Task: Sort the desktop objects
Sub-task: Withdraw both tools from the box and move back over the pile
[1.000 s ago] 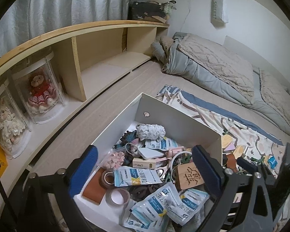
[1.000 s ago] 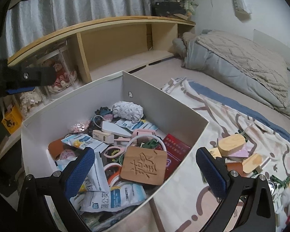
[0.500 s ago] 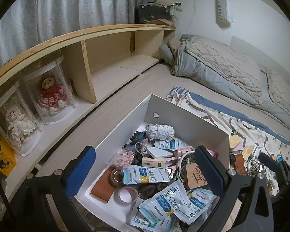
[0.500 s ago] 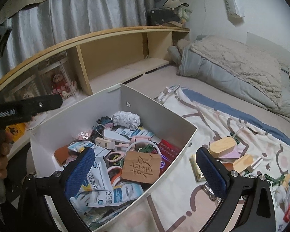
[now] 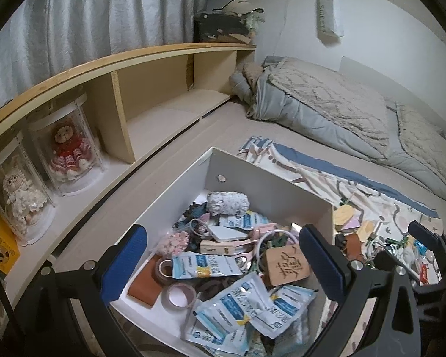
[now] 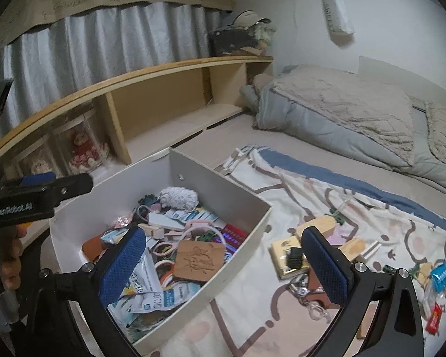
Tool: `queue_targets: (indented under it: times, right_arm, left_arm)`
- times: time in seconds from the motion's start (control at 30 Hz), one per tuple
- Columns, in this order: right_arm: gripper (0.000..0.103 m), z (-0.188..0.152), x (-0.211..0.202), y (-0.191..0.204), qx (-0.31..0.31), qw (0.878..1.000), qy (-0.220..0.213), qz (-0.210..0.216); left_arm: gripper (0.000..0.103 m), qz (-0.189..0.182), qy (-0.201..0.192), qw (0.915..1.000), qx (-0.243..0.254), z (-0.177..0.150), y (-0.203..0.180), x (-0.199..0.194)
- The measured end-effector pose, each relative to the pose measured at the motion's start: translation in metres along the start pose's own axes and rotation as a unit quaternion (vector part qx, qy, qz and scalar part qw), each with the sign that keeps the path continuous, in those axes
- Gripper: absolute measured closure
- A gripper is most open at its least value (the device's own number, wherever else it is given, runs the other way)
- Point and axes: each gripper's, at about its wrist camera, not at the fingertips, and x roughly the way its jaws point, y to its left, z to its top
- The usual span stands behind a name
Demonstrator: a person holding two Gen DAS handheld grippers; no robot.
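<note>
While both grippers gape empty, L [image 5: 223, 263] over box [image 5: 270, 178], R view [image 6: 223, 263] only shows notebook [image 6: 288, 255]

Pulling back and up from the white box [image 6: 246, 223], both grippers; more of the patterned cloth [image 6: 356, 208] and clutter showing now.

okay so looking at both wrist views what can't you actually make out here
- White box bottom layer, both views: buried under packets and the wooden plaque.
- Box's near corner, left wrist view: hidden behind the left gripper.
- Small items on the patterned cloth, right wrist view: cut by the edge, too small to identify.
</note>
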Motion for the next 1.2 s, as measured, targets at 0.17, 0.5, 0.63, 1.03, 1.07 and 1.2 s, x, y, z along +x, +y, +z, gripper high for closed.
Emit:
queue_targets:
  times: [0.17,0.5,0.63,1.03,1.07,1.2]
  right_arm:
    - [0.0,0.0,-0.015,-0.018,0.013,1.0,-0.01,-0.016]
    - [0.0,-0.006,-0.05,-0.053,0.024,0.997,-0.023,-0.068]
    - [0.0,-0.01,-0.064,-0.069,0.031,0.995,-0.026,-0.086]
    - [0.0,-0.023,-0.102,-0.111,0.047,0.988,-0.035,-0.143]
    - [0.0,-0.025,-0.105,-0.113,0.048,0.987,-0.035,-0.147]
    - [0.0,-0.033,-0.114,-0.129,0.058,0.984,-0.034,-0.163]
  left_arm:
    - [0.0,-0.006,-0.014,0.9999,0.006,0.001,-0.013,-0.01]
    - [0.0,-0.025,-0.023,0.9992,0.019,-0.004,-0.039,-0.016]
    - [0.0,-0.034,-0.027,0.9989,0.019,-0.006,-0.05,-0.017]
    - [0.0,-0.065,-0.037,0.9965,0.039,-0.013,-0.084,-0.019]
    - [0.0,-0.067,-0.036,0.9963,0.039,-0.014,-0.087,-0.019]
    - [0.0,-0.082,-0.031,0.9955,0.036,-0.014,-0.098,-0.018]
